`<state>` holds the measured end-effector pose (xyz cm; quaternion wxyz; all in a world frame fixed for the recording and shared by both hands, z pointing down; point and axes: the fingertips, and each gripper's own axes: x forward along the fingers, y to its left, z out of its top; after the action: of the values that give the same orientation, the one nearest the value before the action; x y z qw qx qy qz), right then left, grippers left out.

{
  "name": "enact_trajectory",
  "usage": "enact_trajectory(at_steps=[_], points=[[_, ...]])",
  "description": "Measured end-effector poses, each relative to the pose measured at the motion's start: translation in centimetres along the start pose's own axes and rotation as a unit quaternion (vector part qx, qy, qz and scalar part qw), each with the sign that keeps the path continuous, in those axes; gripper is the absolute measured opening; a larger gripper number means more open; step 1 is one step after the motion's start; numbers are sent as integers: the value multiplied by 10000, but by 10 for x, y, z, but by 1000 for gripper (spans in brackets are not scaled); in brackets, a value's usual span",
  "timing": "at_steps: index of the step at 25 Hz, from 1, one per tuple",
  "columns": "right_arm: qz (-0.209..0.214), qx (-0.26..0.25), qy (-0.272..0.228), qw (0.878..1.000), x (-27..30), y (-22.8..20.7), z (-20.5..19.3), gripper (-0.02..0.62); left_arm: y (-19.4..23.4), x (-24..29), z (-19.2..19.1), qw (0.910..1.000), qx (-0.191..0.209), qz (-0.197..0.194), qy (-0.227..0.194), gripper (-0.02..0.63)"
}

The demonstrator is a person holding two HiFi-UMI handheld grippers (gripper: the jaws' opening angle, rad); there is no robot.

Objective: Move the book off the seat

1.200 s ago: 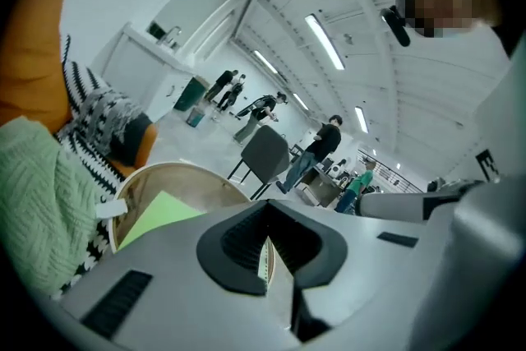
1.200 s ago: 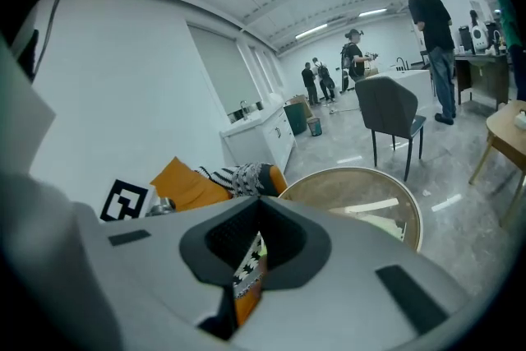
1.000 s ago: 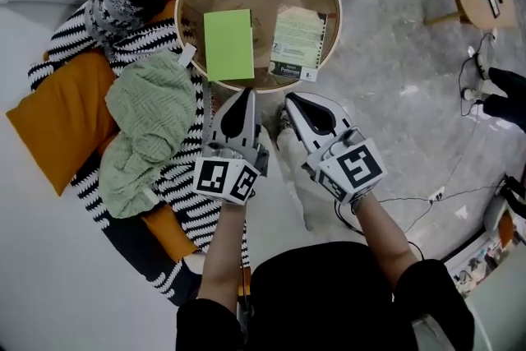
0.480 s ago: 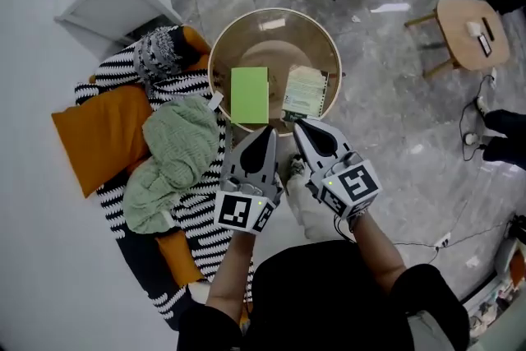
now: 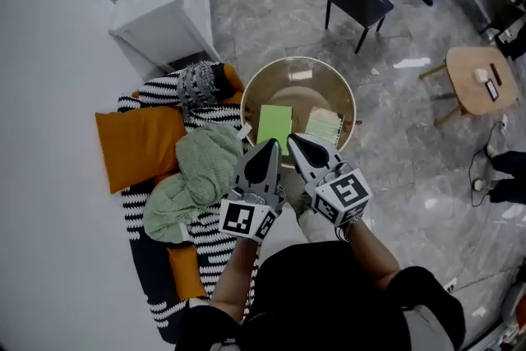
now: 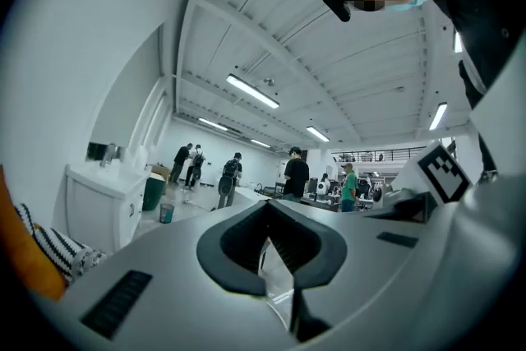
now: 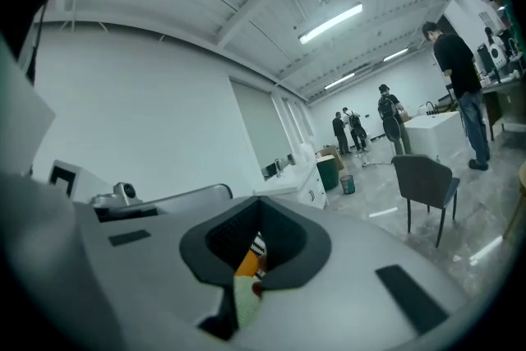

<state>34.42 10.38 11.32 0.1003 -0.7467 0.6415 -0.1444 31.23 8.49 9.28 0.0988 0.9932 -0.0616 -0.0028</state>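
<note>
Book (image 5: 274,126) lies on the round desk (image 5: 301,89), off the striped seat (image 5: 134,205): job looks done. The left hand-held gripper (image 5: 269,145) and right hand-held gripper (image 5: 294,140) are closed, empty; just rest.

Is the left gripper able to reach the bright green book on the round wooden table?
Probably yes: nothing covers the bright green book on the round wooden table, and the left gripper hangs close by. Its shut jaws must open first.
</note>
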Motion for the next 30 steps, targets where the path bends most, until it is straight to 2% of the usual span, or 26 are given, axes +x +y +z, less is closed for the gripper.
enact_trajectory(at_steps=[3, 8, 24, 30], points=[[100, -141, -201, 9996, -4, 16, 26, 14, -6, -13, 26, 9995, 287, 22, -112, 9], [236, -373, -438, 9981, -20, 38, 58, 14, -20, -29, 58, 9985, 428, 73, -347, 9], [443, -1002, -1032, 9886, -49, 72, 117, 14, -47, -51, 109, 9908, 986, 226, -898, 9], [478, -1098, -1069, 9870, -56, 74, 120, 14, -56, -53, 109, 9900, 1006, 242, -962, 9]])
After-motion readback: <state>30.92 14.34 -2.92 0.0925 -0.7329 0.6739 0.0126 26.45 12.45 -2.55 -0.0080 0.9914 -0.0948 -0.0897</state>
